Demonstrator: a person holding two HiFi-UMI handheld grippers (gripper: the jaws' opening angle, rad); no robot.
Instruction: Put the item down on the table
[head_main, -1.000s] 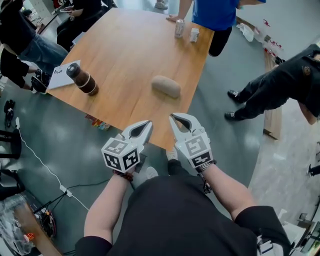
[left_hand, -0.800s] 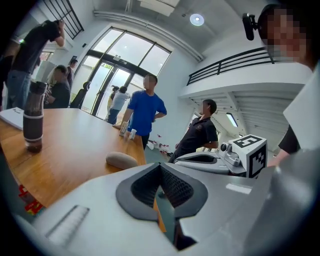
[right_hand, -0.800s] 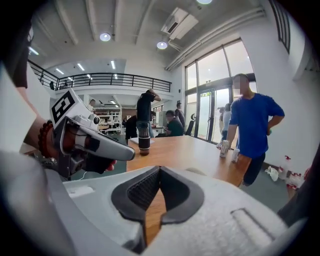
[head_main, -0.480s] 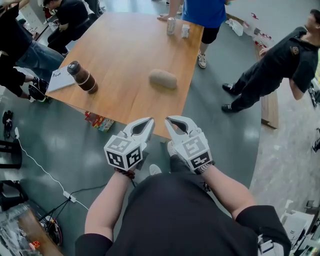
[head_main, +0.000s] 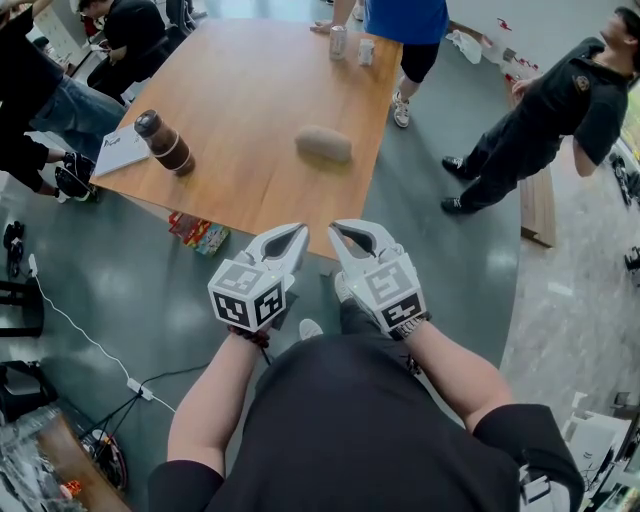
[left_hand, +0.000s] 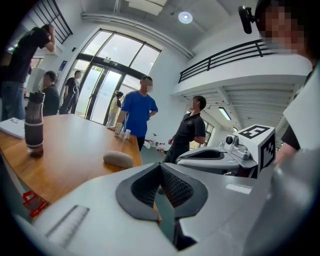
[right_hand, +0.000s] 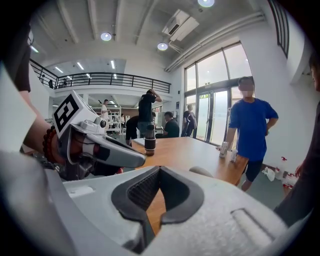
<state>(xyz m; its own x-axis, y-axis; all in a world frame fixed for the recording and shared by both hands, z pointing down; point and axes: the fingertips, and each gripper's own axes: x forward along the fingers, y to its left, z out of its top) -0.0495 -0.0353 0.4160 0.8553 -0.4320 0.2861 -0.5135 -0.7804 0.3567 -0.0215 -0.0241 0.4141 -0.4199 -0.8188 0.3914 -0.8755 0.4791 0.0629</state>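
Note:
A beige, stone-like oblong item (head_main: 323, 143) lies on the wooden table (head_main: 250, 90), right of centre; nothing touches it. It also shows as the item (left_hand: 118, 159) in the left gripper view and as a low hump, the item (right_hand: 201, 171), in the right gripper view. My left gripper (head_main: 299, 232) and right gripper (head_main: 336, 229) hover side by side over the table's near edge, well short of the item. Both are shut with nothing between their jaws. From each gripper view I see the other: the right gripper (left_hand: 225, 157) and the left gripper (right_hand: 100, 145).
A brown bottle (head_main: 165, 142) stands at the table's left beside a white notebook (head_main: 118, 152). Two cans (head_main: 338, 42) stand at the far edge by a person in blue (head_main: 405, 20). More people stand or sit around the table. A cable (head_main: 90, 340) runs over the floor.
The table and item sit a little higher and farther off in the head view. Both grippers stay shut and side by side. The person in black at the right has straightened up.

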